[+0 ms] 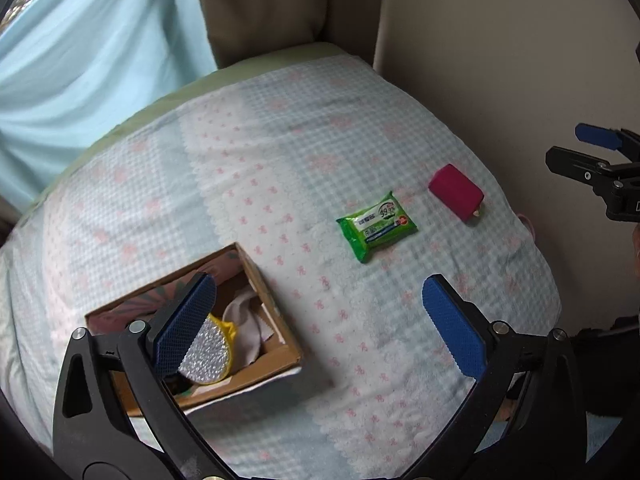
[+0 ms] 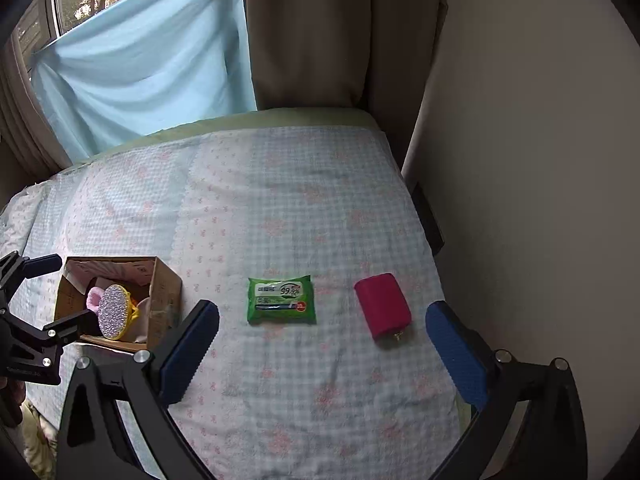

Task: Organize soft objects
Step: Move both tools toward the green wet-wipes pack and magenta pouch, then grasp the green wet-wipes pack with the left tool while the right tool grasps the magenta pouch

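While both tools hang wide and empty over the bed point(image 2: 320, 208), two soft things lie outside the cardboard box point(image 2: 160, 300).

Largest first: the box, light and fairly stiff, already holds a silvery yellow-rimmed scrubber point(image 2: 116, 312) and pale cloth point(image 1: 248, 316). To its right lies the green wipes pack point(image 2: 282, 300), probably light, squashy and slick in its film; pinching across the short sides at the middle looks safest. Further right of the box, near the wall, lies the red pouch point(image 2: 382, 304), smaller, soft and likely grippy, best taken across its narrow width. The left tool point(image 1: 320, 320) hovers above the box's right edge; the right tool point(image 2: 322, 340) hangs between pack and pouch.
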